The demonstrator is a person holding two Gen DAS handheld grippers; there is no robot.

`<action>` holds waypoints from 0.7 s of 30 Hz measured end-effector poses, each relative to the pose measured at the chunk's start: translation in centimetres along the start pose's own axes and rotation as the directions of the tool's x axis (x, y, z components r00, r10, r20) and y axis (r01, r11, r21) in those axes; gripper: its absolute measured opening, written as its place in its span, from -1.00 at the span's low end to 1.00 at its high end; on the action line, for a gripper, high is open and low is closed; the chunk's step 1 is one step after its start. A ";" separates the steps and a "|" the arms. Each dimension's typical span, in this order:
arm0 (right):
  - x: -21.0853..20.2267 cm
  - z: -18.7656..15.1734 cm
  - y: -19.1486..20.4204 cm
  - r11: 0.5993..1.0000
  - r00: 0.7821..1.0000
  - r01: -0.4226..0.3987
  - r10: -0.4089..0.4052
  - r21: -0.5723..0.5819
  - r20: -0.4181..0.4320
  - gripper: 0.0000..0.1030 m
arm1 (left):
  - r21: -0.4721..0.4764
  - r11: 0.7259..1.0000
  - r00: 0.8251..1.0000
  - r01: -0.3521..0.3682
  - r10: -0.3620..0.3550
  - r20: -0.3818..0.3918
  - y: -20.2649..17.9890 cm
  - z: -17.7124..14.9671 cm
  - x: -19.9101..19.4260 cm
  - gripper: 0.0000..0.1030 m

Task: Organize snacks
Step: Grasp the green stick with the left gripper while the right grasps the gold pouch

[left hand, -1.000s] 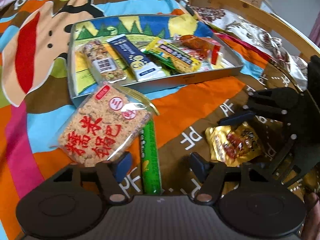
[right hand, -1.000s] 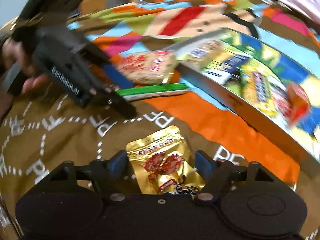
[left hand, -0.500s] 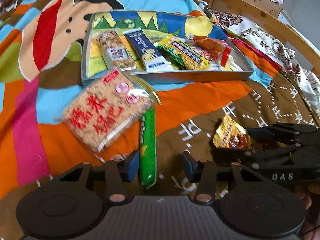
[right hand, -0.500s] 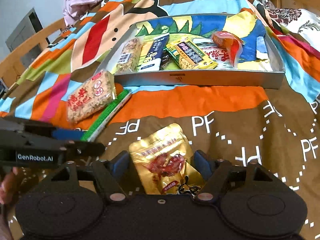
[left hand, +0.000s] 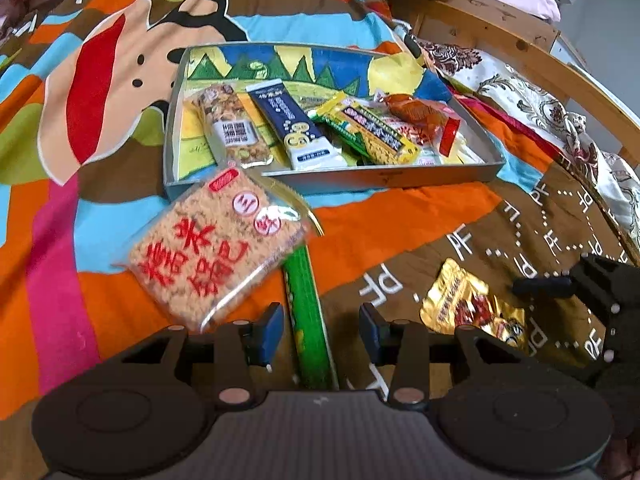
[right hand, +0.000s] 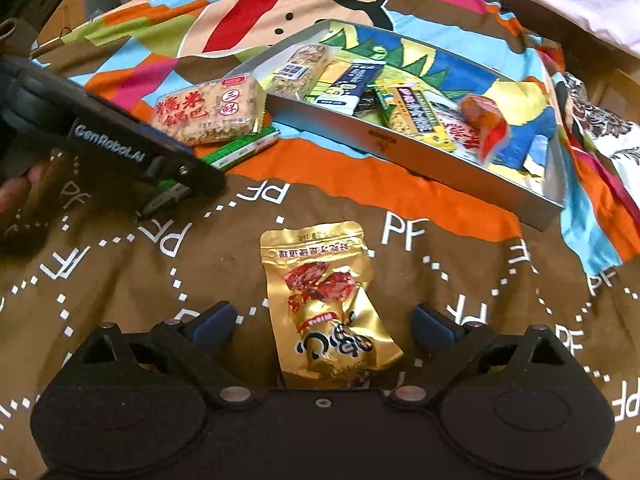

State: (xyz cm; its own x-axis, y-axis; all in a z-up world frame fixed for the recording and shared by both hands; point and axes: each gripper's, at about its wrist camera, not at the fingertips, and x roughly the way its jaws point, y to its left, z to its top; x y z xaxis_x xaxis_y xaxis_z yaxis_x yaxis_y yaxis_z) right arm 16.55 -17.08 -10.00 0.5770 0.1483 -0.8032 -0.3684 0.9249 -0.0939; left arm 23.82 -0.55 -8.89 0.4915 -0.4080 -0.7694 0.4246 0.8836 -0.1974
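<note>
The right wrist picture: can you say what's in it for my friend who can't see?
A gold snack pouch lies on a colourful cloth between the open right tongs, whose jaws have just been opening and do not touch it. Behind it, a shallow tray holds several snacks, and the left tongs reach towards a green stick pack.

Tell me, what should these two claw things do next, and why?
Probably close the right gripper on the gold pouch. Its jaws have just been opening and now stand wide on either side of the pouch, not touching it, and the pouch lies on the bedspread outside the tray where other snacks already sit. The left gripper likewise straddles the green stick, pads apart from it.
</note>
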 end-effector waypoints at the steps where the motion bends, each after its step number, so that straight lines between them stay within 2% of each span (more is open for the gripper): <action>1: 0.1 0.1 -0.1 1.000 1.000 -0.009 0.009 0.015 0.002 0.83 | 0.001 1.000 1.000 0.000 0.000 0.003 0.1 0.1 0.2 -0.12; 3: 0.4 0.2 -0.4 0.998 1.000 -0.020 0.020 0.057 0.001 0.77 | -0.007 1.000 1.000 0.001 -0.001 0.000 0.3 0.1 0.7 -0.12; 5: 0.2 0.3 -0.2 0.998 1.000 -0.007 0.007 0.058 0.010 0.60 | -0.010 1.000 1.000 0.002 -0.002 -0.004 0.5 0.1 0.9 -0.12; 6: 0.0 0.3 0.0 0.999 1.000 -0.003 0.003 0.049 0.018 0.44 | -0.007 1.000 1.000 -0.001 0.001 -0.005 0.4 0.1 0.9 -0.13; 8: -0.2 0.2 0.2 0.999 1.000 0.000 -0.001 0.046 0.025 0.25 | 0.004 1.000 1.000 -0.008 0.008 -0.014 0.2 0.0 0.9 -0.37; 13: -0.4 0.2 -0.3 0.995 0.999 -0.008 0.004 0.102 0.039 0.10 | -0.007 1.000 0.999 0.004 -0.004 -0.044 -0.3 -0.5 0.5 -0.57; 17: -0.5 0.2 -0.8 0.991 0.999 -0.025 0.019 0.135 0.043 0.13 | -0.027 0.999 0.997 0.031 -0.033 -0.068 -0.7 -1.0 0.0 -0.59; 21: -0.7 0.2 -0.6 0.991 0.998 -0.065 0.064 0.121 0.009 0.64 | 0.009 1.000 0.998 0.019 -0.018 -0.066 -1.2 -1.3 -0.2 -0.58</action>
State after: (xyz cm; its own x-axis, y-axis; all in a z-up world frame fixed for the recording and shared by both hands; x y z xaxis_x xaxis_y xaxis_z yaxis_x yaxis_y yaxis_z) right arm 16.57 -17.67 -9.26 0.5583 0.2105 -0.8025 -0.3141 0.9489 0.0303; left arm 22.26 -1.28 -9.29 0.4328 -0.4082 -0.8038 0.4406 0.8736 -0.2064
